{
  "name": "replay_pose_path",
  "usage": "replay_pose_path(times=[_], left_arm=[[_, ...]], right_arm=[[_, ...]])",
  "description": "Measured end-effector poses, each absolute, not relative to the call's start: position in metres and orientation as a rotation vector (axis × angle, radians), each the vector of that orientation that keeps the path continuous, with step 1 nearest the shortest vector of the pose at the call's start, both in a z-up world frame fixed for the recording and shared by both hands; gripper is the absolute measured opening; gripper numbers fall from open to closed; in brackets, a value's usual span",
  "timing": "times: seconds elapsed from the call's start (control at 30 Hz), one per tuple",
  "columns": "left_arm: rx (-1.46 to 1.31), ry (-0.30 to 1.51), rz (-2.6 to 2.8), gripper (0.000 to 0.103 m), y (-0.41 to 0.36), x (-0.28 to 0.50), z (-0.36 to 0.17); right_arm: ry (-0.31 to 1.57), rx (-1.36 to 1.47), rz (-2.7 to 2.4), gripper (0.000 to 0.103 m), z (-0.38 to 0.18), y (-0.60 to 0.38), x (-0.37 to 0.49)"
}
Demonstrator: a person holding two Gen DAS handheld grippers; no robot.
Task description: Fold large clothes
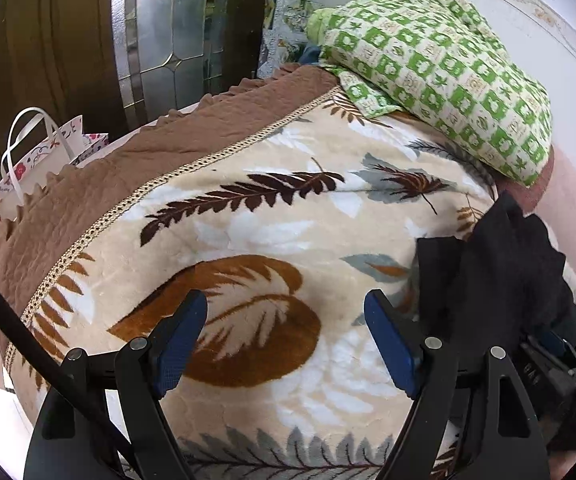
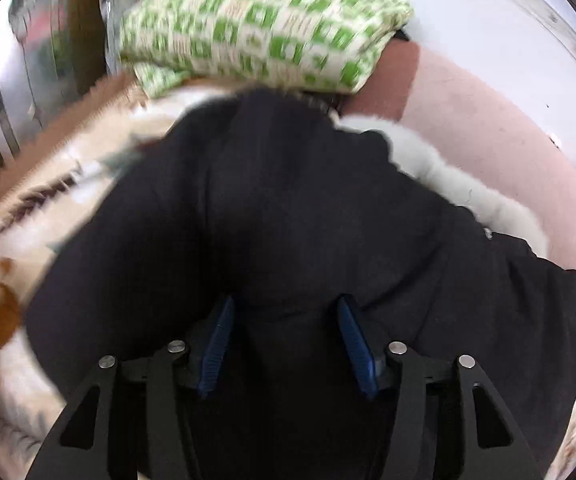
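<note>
One leaf-print blanket covering the bed, one green checked pillow at its head, one black garment bunched between the right gripper's parted jaws, left gripper spread wide, holding nothing, one gift bag beside the bed.

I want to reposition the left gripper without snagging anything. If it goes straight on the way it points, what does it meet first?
Most likely the blanket. The left gripper is open with only blanket between its fingers. The black garment lies off to its right, probably outside that line, though depth is unclear.
</note>
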State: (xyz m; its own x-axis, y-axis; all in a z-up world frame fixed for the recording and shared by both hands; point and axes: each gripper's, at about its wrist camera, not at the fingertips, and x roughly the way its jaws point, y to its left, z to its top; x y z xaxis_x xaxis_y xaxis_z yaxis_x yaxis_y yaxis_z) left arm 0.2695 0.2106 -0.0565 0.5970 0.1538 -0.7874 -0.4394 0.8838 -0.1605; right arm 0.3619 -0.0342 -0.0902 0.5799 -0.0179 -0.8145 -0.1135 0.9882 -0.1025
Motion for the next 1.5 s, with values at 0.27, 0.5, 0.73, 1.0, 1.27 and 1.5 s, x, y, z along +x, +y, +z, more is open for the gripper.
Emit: replay_pose_path(times=[0.27, 0.5, 0.73, 1.0, 1.27, 1.5], left_arm=[[-0.365, 0.840, 0.380, 0.080, 0.217, 0.266, -0.051], [-0.328, 0.849, 0.357, 0.080, 0.207, 0.269, -0.053], [-0.314, 0.852, 0.330, 0.080, 0.195, 0.268, -0.054], [-0.237, 0.838, 0.282, 0.080, 0.170, 0.267, -0.053], [-0.206, 0.834, 0.269, 0.080, 0.157, 0.267, -0.055], [-0.204, 0.839, 0.268, 0.080, 0.158, 0.269, -0.056]], right_arm=[[0.835, -0.133, 0.155, 0.059, -0.060, 0.001, 0.338], [0.862, -0.218, 0.156, 0.058, -0.072, 0.015, 0.352], [0.826, -0.099, 0.003, 0.058, -0.063, -0.086, 0.340], [0.813, 0.040, -0.030, 0.042, -0.056, -0.183, 0.308], [0.825, 0.101, -0.100, 0.060, -0.063, -0.205, 0.320], [0.958, -0.063, -0.248, 0.061, -0.107, -0.183, 0.402]])
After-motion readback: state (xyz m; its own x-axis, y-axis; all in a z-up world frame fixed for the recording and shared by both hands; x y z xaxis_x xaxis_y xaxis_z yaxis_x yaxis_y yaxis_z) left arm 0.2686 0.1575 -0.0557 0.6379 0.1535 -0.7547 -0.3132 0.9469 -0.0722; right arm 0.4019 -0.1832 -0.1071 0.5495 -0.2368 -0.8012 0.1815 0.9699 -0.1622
